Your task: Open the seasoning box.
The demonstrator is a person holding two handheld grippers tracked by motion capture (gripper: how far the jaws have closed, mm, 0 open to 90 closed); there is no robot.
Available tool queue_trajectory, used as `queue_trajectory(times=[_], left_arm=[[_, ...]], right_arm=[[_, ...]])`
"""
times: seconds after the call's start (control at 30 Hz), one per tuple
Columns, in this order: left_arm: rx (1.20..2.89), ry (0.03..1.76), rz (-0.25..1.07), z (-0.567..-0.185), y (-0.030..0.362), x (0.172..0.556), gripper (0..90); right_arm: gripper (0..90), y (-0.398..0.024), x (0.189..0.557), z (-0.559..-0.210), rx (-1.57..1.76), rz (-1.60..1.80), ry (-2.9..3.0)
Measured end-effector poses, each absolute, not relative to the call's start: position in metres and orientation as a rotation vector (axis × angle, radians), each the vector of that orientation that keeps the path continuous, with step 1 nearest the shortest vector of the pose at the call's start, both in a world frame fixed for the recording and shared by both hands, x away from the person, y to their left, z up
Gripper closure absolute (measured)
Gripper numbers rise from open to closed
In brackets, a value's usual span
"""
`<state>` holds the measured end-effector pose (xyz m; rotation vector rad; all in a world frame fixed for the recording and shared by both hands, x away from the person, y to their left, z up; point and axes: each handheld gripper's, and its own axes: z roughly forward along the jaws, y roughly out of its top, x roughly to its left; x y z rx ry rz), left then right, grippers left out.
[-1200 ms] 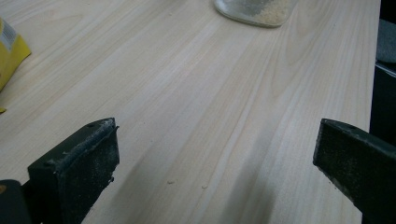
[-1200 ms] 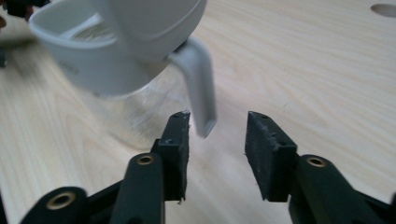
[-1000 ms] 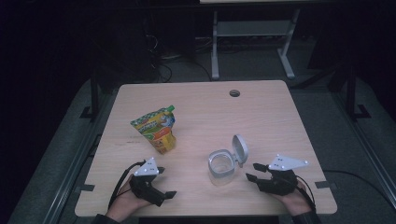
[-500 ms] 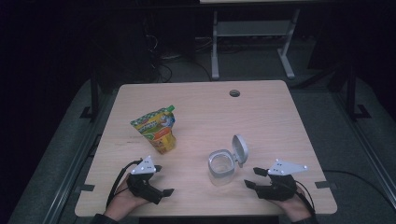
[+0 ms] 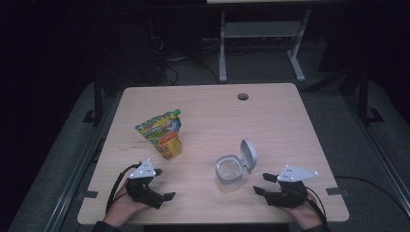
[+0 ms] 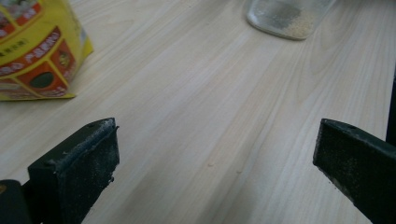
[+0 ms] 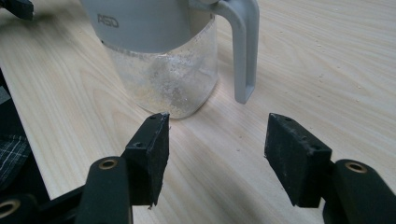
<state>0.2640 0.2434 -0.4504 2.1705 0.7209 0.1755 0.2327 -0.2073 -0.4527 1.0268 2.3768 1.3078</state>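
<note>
The right gripper [image 5: 263,183] rests low at the near edge of the table [image 5: 290,125], its jaws parted with nothing between them; they have just been opening wider. In the right gripper view the clear jar [image 7: 163,70] with its grey collar stands just ahead of the jaws, nearer the left one, its glass base a short way beyond that jaw's tip and not touching it. The jar's grey handle [image 7: 245,51] hangs down ahead of the gap between the two jaws, apart from both. From the high view the jar [image 5: 228,172] sits just beyond and to the left of these jaws, and its flip lid [image 5: 248,155] stands open, tilted up at the jar's far right side. The left gripper [image 5: 163,183] lies near the table's front edge too, jaws released and spread wide over bare wood. In the left gripper view the yellow snack pouch [image 6: 35,49] stands ahead of the left jaw, well clear of its tip, and the jar's base [image 6: 287,16] lies far ahead, nearer the right jaw's side
</note>
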Motion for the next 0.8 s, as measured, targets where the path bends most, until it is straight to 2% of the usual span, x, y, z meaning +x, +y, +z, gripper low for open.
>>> queue_trajectory(times=[0.27, 0.8], left_arm=[[2.152, 0.769, 0.218, -0.446, 0.256, 0.268, 0.0], [2.060, 0.814, 0.282, -0.430, 0.284, 0.281, 9.8]], right_arm=[[40.2, -0.204, 0.232, -0.452, 0.989, 1.304, 2.391], [40.1, -0.201, 0.232, -0.453, 0.986, 1.299, 2.408]])
